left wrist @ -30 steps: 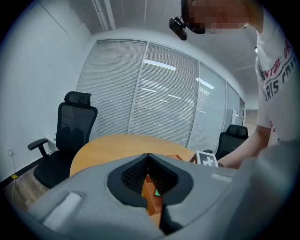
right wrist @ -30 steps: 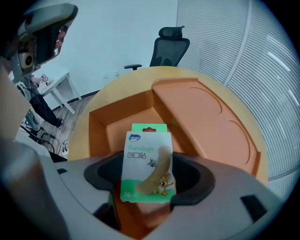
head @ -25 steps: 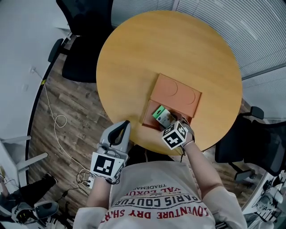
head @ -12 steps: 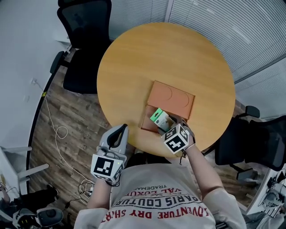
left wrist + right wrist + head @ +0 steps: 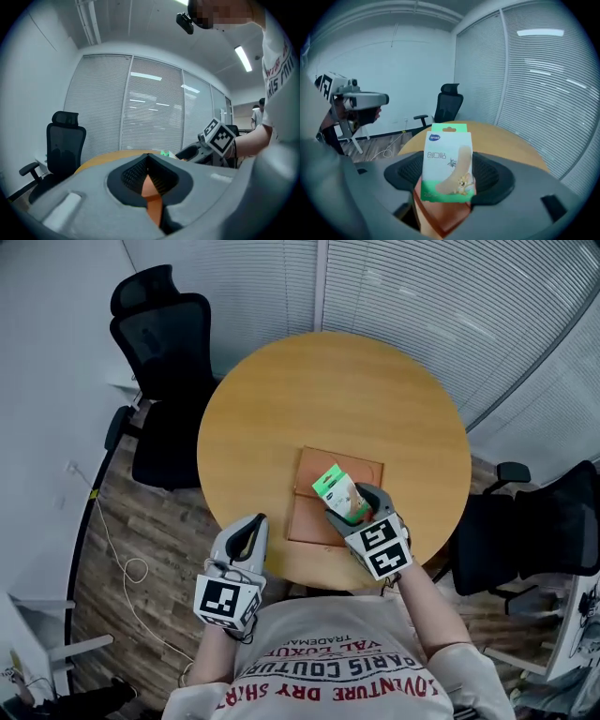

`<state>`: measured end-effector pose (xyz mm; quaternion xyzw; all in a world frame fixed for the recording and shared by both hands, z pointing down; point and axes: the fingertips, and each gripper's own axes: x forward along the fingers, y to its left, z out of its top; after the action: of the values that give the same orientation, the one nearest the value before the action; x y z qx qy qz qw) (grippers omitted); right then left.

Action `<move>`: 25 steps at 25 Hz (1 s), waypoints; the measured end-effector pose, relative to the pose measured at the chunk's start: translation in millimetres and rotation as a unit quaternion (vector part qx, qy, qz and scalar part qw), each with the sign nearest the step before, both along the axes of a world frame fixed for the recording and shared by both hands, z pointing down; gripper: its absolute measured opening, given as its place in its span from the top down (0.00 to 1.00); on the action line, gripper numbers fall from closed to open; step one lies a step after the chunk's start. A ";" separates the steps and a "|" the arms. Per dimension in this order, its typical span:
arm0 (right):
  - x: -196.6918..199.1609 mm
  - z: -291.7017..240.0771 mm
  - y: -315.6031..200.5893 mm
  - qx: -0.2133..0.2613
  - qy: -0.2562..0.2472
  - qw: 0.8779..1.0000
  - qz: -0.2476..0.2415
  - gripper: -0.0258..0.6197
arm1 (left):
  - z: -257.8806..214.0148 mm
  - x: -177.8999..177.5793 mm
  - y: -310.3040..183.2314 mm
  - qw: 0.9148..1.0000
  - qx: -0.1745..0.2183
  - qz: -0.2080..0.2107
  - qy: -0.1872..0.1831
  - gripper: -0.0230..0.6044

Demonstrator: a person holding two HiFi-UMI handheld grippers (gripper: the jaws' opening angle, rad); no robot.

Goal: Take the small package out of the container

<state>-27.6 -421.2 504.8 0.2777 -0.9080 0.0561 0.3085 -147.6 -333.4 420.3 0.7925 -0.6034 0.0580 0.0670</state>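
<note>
Clearly, "创口贴" on small package [image 5: 447,161]

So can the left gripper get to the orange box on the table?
Probably yes. The left gripper sits at the edge of the table, and nothing stands between it and the orange container. The right gripper holds the small package over the container's right part.
</note>
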 end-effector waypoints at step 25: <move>129.0 -138.1 18.0 0.173 -0.205 0.949 0.169 0.44 | -54.4 91.0 -33.5 0.993 0.063 0.097 -0.015 0.95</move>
<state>101.4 -403.2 366.6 0.4591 -0.8870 0.0056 0.0494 -56.5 -366.9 365.9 0.8487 -0.5275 0.0379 0.0020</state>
